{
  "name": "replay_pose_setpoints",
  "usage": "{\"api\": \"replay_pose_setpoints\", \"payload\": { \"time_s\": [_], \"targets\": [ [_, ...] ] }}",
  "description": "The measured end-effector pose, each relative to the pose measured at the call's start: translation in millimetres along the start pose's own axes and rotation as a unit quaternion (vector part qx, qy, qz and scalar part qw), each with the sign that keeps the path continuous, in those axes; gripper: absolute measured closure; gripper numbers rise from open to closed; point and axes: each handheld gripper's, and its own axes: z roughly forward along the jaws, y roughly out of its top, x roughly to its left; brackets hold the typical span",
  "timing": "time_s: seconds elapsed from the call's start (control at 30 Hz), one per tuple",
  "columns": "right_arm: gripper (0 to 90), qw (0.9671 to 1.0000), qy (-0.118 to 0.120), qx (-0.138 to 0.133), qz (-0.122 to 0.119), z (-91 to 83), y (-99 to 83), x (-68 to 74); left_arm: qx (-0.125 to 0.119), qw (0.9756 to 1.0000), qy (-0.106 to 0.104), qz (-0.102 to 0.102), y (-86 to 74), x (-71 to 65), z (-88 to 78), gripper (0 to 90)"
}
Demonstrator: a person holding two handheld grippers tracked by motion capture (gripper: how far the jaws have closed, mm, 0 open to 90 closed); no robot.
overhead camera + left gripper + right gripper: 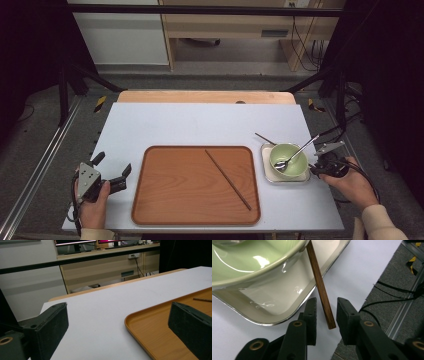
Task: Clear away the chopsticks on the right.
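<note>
Presently, step in hand: pinching the free end of the chopstick [319, 282] that pokes out from under the bowl [249, 265].
Item sought: brown wooden chopstick; it runs from beneath the green bowl, over the rim of the white dish [287, 302], and ends past the dish edge above the counter [200, 125].
Right gripper [327, 301]: released; its jaws flank the chopstick's end with a sliver of daylight on each side, nothing clamped yet.
Left gripper [114, 164]: released and empty; parked on the counter just left of the tray [137, 190].
Companion piece: a second chopstick [227, 179] lies slantwise on the tray, well apart from the dish.
Also in the bowl: a metal spoon [300, 150], handle leaning out toward the far right.
Grip advice: you hold only the last bit of the stick between the pads; slide in a little along the stick before you close, so that more wood sits in the pads.
Alignment: keep the pads flat to the stick's sides; it stands at a slant between them now, and a skewed pinch may flick it out.
Withdrawal: draw along the stick's own line, low and slow, since the bowl seems to rest on it.
Risk: a sideways or upward pull could tip the bowl and rattle the spoon.
Probable destination: the tray, beside its mate.
</note>
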Motion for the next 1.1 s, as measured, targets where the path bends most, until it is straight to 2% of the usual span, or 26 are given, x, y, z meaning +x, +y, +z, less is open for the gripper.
{"api": "replay_pose_setpoints", "payload": {
  "time_s": [0.17, 0.3, 0.4, 0.53, 0.63, 0.73, 0.8, 0.93, 0.97, 1.0, 1.03, 1.1],
  "targets": [
    [83.2, 1.0000, 0.006, -0.002, -0.006, 2.2, 0.1, 1.7, 0.000, 1.0000, 0.001, -0.001, -0.3, 0.7, -0.1, 2.6],
    [84.1, 0.9998, 0.006, -0.019, 0.000, -3.7, -1.1, 2.9, 0.000, 1.0000, 0.001, 0.001, -0.4, 0.1, 0.2, 2.6],
    [84.2, 0.9995, -0.006, -0.029, 0.011, -11.1, -2.1, 1.7, 0.000, 1.0000, 0.002, 0.001, -0.2, 0.0, 0.2, 2.6],
    [84.2, 0.9979, -0.028, -0.040, 0.044, -23.6, -1.7, -1.8, -0.001, 1.0000, 0.003, 0.000, -0.3, 1.8, -0.7, 2.6],
    [84.2, 0.9944, -0.044, -0.039, 0.088, -34.9, 0.7, -6.1, -0.001, 1.0000, 0.004, -0.001, -0.1, 2.1, -1.2, 2.7],
    [84.2, 0.9897, -0.075, -0.042, 0.114, -46.2, 3.4, -9.2, -0.001, 1.0000, 0.003, 0.000, 0.1, 1.4, -1.1, 2.6],
    [84.3, 0.9872, -0.085, -0.051, 0.125, -52.7, 4.6, -10.4, -0.001, 1.0000, 0.003, 0.000, 0.1, 1.2, -0.9, 2.6],
    [84.3, 0.9812, -0.115, -0.065, 0.141, -66.2, 8.4, -10.7, -0.001, 1.0000, 0.003, -0.001, 0.0, 1.3, -0.9, 2.6],
    [84.3, 0.9810, -0.124, -0.067, 0.133, -69.8, 9.2, -11.2, -0.001, 1.0000, 0.003, -0.001, 0.0, 1.3, -1.0, 2.6],
    [84.3, 0.9796, -0.131, -0.069, 0.136, -73.7, 11.2, -9.7, -0.001, 1.0000, 0.003, -0.001, 0.2, 1.3, -1.1, 2.6],
    [84.3, 0.9799, -0.138, -0.078, 0.121, -77.2, 11.8, -10.5, -0.002, 1.0000, 0.003, -0.001, 0.3, 1.2, -1.2, 2.6],
    [84.3, 0.9776, -0.145, -0.090, 0.123, -87.2, 15.5, -9.0, -0.001, 1.0000, 0.003, -0.001, 0.2, 1.3, -1.2, 2.6]
  ]
}}
